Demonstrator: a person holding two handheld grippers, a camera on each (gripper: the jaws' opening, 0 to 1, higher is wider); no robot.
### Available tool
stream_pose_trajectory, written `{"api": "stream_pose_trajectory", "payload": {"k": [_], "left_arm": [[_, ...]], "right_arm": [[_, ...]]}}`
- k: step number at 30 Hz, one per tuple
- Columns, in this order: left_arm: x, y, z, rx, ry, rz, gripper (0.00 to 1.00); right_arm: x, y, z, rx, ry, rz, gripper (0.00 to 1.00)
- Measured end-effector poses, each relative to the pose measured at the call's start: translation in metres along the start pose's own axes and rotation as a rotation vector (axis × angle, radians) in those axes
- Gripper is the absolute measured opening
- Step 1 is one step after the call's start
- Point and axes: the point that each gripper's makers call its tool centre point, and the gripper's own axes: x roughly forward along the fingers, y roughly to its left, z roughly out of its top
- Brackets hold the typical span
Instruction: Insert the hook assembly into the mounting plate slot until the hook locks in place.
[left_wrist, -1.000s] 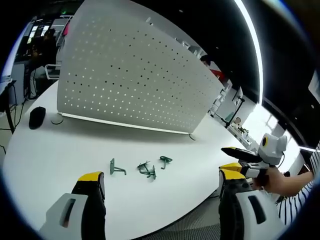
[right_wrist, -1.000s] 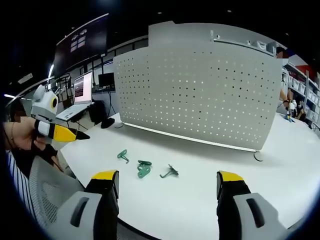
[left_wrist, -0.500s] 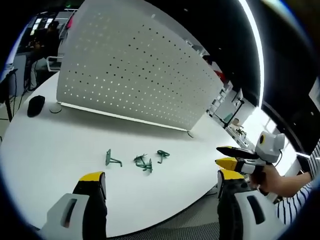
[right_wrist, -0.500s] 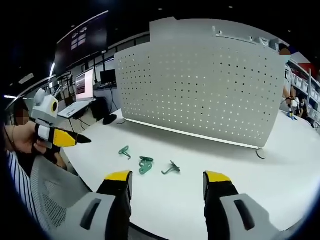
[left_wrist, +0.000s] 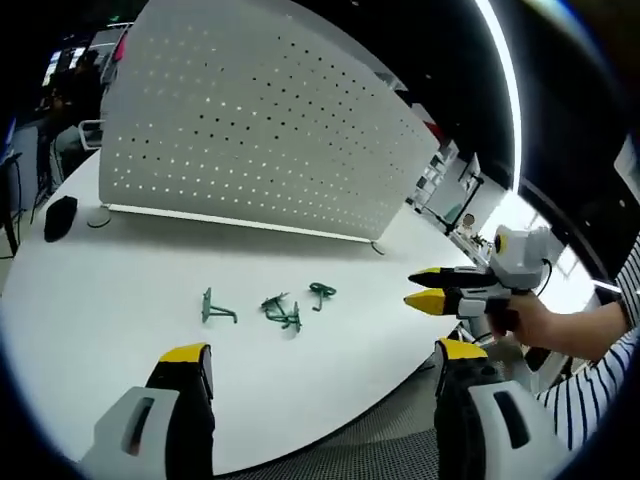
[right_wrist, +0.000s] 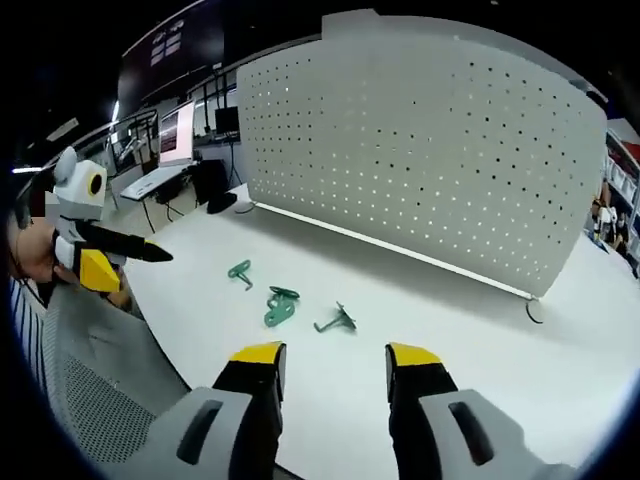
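Compared with one second ago, the right hand-held gripper (right_wrist: 326, 358) has its yellow-tipped jaws drawn closer together, with only a narrow gap left and nothing between them. In the left gripper view the same tool (left_wrist: 425, 288) sits higher at mid-right, its two tips nearly touching. The left hand-held gripper (left_wrist: 320, 360) has its jaws spread wide and empty; in the right gripper view it appears at the left edge (right_wrist: 140, 254), held in a hand (right_wrist: 30, 262).

Surface: a white round-edged tabletop (left_wrist: 110, 290). Three green hook assemblies lie near frame centre, all apart from both grippers: one to the left (left_wrist: 213, 308), a tangled middle one (left_wrist: 281, 310), one to the right (left_wrist: 322, 293). Behind them stands a white perforated mounting plate (left_wrist: 250, 130), upright on small feet, across the upper frame.

Room: dark ceiling with a bright light strip (left_wrist: 505, 90); monitors (right_wrist: 180, 132) at upper left of the right gripper view, their text unreadable; a dark object (left_wrist: 60, 216) on the tabletop at far left.
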Motion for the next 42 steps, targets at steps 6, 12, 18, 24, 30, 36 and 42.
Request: {"api": "stream_pose_trajectory", "payload": {"k": [6,12,18,24,30,36,42], "left_arm": [[0.000,-0.002,0.002,-0.031,-0.008,-0.006,0.93],[0.003,-0.004,0.007,-0.007,-0.001,-0.006,0.92],[0.007,0.001,0.004,-0.005,0.018,-0.002,0.90],[0.009,0.003,0.006,-0.008,0.030,-0.003,0.90],[0.011,0.000,0.010,-0.018,0.032,-0.029,0.90],[0.013,0.002,0.007,-0.024,0.041,-0.031,0.89],[0.014,0.008,0.007,-0.035,0.042,-0.017,0.89]], "right_arm": [[0.014,-0.002,-0.007,-0.007,0.046,0.031,0.35],[0.031,-0.003,-0.010,-0.057,0.095,0.064,0.32],[0.057,-0.006,-0.012,-0.114,0.147,0.094,0.27],[0.077,-0.006,-0.010,-0.187,0.184,0.123,0.24],[0.094,-0.008,-0.014,-0.208,0.215,0.141,0.19],[0.109,-0.009,-0.021,-0.253,0.251,0.164,0.15],[0.119,-0.013,-0.024,-0.308,0.276,0.169,0.14]]}}
